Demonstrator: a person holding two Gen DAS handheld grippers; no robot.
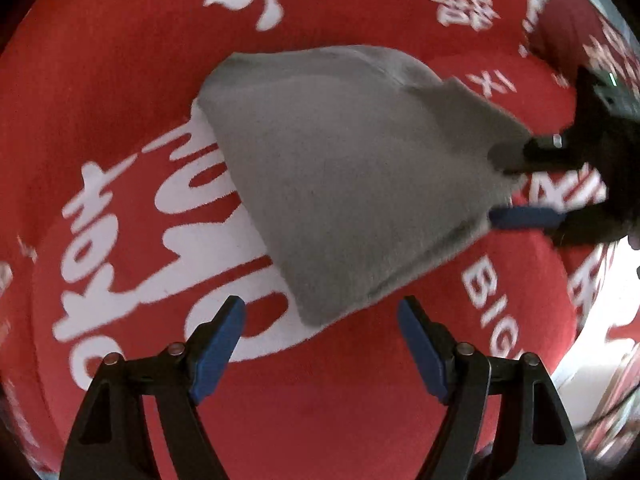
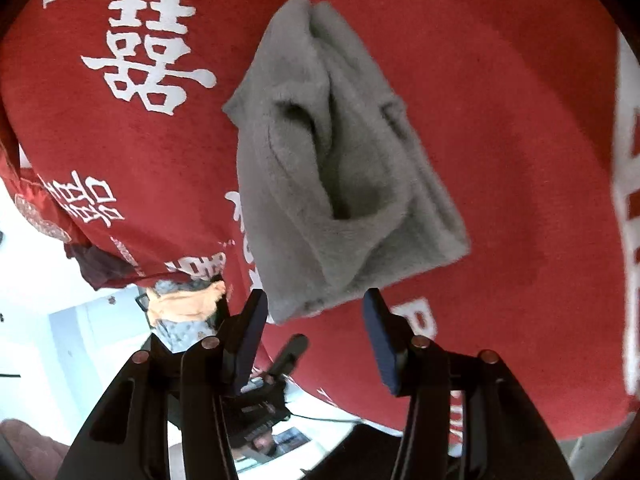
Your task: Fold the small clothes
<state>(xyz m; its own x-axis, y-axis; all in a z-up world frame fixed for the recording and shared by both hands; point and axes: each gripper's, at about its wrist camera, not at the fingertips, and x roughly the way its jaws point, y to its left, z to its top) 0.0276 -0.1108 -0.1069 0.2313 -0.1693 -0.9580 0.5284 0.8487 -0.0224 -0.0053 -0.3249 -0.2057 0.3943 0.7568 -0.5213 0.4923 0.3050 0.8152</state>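
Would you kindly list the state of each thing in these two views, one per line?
Grey fleece garment: folded over, lying on the cloth, held by neither tool.
Red printed cloth: spread flat under the garment.
Left tool: open, nothing between its pads.
Right tool: open, just short of the garment's edge.

White lettering (image 1: 472, 0) on the red cloth (image 1: 360, 400) blurs toward the rim.

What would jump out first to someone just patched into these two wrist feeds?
The folded grey garment lying in the middle of the red cloth with white characters. The left gripper stands open just short of its near edge, and the right gripper is open at its end, neither pinching it.
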